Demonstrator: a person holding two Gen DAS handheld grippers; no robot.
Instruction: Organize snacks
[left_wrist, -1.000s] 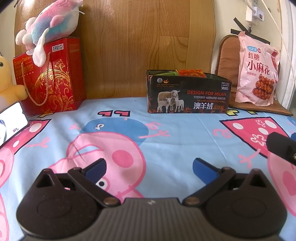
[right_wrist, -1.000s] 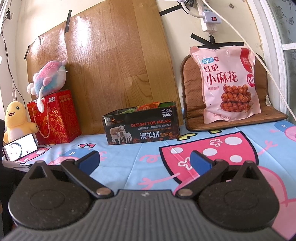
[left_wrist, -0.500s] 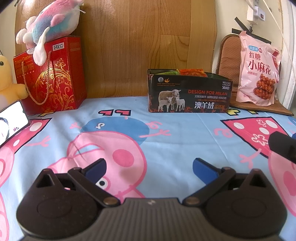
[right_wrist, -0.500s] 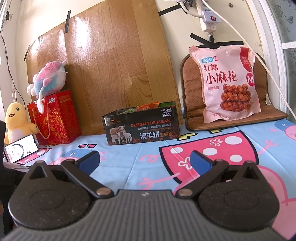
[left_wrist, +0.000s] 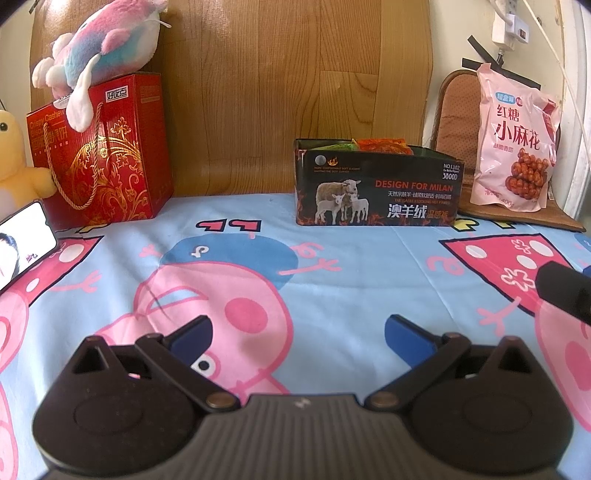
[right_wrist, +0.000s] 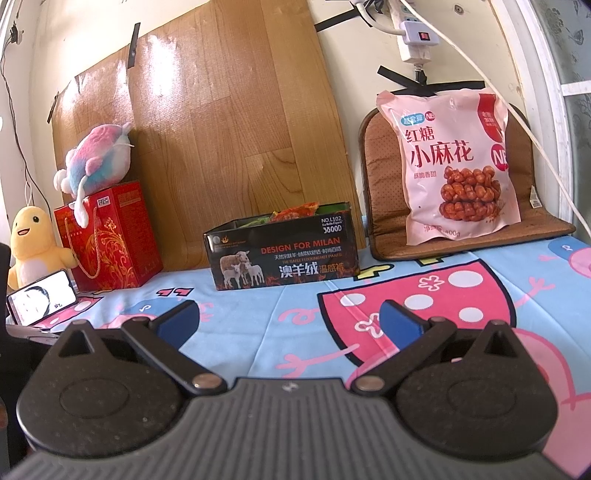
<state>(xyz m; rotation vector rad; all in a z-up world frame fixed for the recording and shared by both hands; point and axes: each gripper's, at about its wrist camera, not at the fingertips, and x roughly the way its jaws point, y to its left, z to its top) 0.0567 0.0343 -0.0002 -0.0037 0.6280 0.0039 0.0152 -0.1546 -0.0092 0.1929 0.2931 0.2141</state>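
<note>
A black carton printed with sheep (left_wrist: 376, 184) (right_wrist: 282, 254) stands at the back of the cartoon bedsheet, with orange and green snack packets poking out of its top. A large pink snack bag (left_wrist: 515, 140) (right_wrist: 456, 166) leans upright on a brown cushion at the back right. My left gripper (left_wrist: 298, 334) hovers open over the sheet, well short of the carton, nothing between its blue pads. My right gripper (right_wrist: 290, 319) is also open and empty, in front of the carton and the pink bag. Its black edge shows in the left wrist view at far right (left_wrist: 565, 291).
A red gift box (left_wrist: 99, 155) (right_wrist: 107, 240) with a pink-blue plush on top stands back left, beside a yellow plush (right_wrist: 31, 243). A lit phone (left_wrist: 22, 243) (right_wrist: 40, 297) leans at the left. A wooden board (left_wrist: 295, 85) and cables (right_wrist: 480, 66) line the wall.
Both views have drifted only slightly. The right gripper's edge sits a little lower at the right of the left wrist view. Both grippers stay open and empty.
</note>
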